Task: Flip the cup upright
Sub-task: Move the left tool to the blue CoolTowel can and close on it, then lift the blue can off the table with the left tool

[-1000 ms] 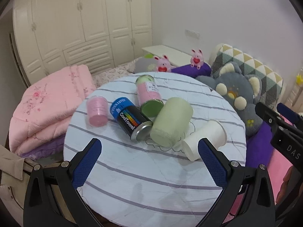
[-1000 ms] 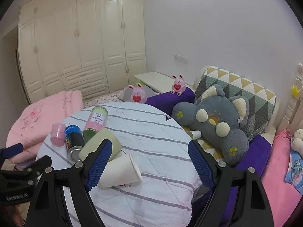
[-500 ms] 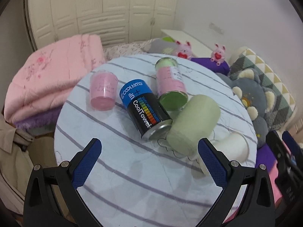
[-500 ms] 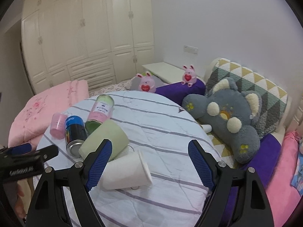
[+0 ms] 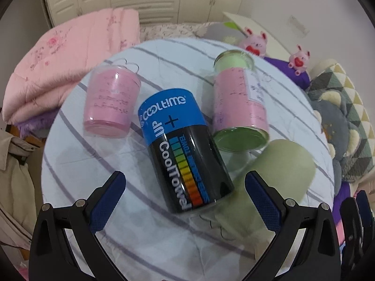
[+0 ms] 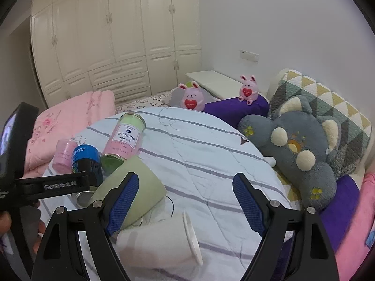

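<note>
A white cup [image 6: 161, 243] lies on its side on the round striped table [image 6: 199, 154], mouth to the right, between my right gripper's fingers. A pale green cup [image 6: 140, 192] [image 5: 276, 182] lies on its side beside it. A small pink cup [image 5: 110, 107] [image 6: 62, 154] stands mouth down at the left. My left gripper [image 5: 185, 201] is open, just above a blue and black can [image 5: 185, 154] that lies on its side. My right gripper [image 6: 185, 203] is open above the white cup.
A pink and green jar [image 5: 239, 103] [image 6: 124, 140] lies on its side behind the can. A folded pink quilt [image 5: 63, 53] lies left of the table. A grey plush toy [image 6: 297, 149] and pillows sit to the right. White wardrobes [image 6: 117, 30] stand behind.
My left gripper has moved forward and down toward the blue and black can, which now fills its view. My right gripper has come closer to the white cup. The objects have not moved.
</note>
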{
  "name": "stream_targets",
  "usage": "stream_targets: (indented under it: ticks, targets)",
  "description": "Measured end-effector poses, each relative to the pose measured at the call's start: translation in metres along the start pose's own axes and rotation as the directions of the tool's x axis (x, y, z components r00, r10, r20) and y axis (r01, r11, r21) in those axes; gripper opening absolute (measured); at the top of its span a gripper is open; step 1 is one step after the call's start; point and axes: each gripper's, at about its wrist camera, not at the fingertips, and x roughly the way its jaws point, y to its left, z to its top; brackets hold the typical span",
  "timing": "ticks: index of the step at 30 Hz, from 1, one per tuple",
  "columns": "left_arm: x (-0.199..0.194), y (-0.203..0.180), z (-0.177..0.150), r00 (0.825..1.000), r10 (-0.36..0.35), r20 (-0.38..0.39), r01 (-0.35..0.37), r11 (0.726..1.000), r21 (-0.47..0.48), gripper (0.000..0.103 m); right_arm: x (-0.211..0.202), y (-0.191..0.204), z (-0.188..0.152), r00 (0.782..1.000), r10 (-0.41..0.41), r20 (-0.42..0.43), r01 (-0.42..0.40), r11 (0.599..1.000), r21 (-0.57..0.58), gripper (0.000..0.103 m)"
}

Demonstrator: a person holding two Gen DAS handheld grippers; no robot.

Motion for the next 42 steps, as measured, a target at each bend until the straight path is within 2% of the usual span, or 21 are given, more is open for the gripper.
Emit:
stream_targets:
  ticks: [5,6,9,12,20,26,29,35,38,42]
  targets:
    - [0.017,0.000,0.004,0.999,0.016,-0.034,-0.017,1.000,-0.016,0.099,0.012,0.002,0.002,1.000,0.017,-0.014,-0.017,1.000,-0.006,0.084]
    - [0.020,0.001,0.005,0.999,0.022,-0.040,-0.023,1.000,-0.019,0.092,0.013,0.002,0.002,1.000,0.018,-0.012,-0.018,1.000,-0.007,0.084]
    - [0.023,-0.001,0.005,0.999,-0.025,-0.048,0.025,1.000,-0.012,0.077,0.015,0.002,0.002,1.000,0.024,-0.014,-0.024,1.000,-0.005,0.084]
    - [0.020,-0.005,0.004,0.999,-0.009,-0.035,0.010,1.000,0.022,0.077,0.015,0.002,0.002,1.000,0.024,-0.014,-0.024,1.000,-0.005,0.084]
    - [-0.003,0.010,-0.005,0.999,-0.053,-0.003,0.053,0.998,0.032,0.075,0.007,0.012,0.001,1.000,0.022,-0.011,-0.022,0.999,-0.027,0.084]
    - [-0.026,0.023,-0.025,0.998,-0.064,0.015,0.062,0.995,0.083,0.074,-0.008,0.022,-0.005,1.000,0.022,0.001,-0.022,0.999,-0.039,0.084]
    - [-0.034,0.028,-0.041,0.998,-0.057,0.007,0.056,0.991,0.125,0.074,-0.015,0.029,-0.011,1.000,0.022,-0.005,-0.022,0.999,-0.050,0.084]
    - [-0.044,0.022,-0.083,0.996,-0.091,-0.018,0.093,0.976,0.199,0.073,-0.029,0.038,-0.028,1.000,0.013,-0.028,-0.015,0.998,-0.057,0.084]
    - [-0.050,0.016,-0.105,0.992,-0.122,-0.026,0.124,0.961,0.246,0.073,-0.037,0.040,-0.035,0.999,0.007,-0.033,-0.009,0.998,-0.061,0.084]
    - [-0.058,0.008,-0.118,0.985,-0.174,-0.019,0.172,0.939,0.297,0.073,-0.045,0.039,-0.042,0.999,-0.006,-0.040,0.005,0.999,-0.045,0.084]
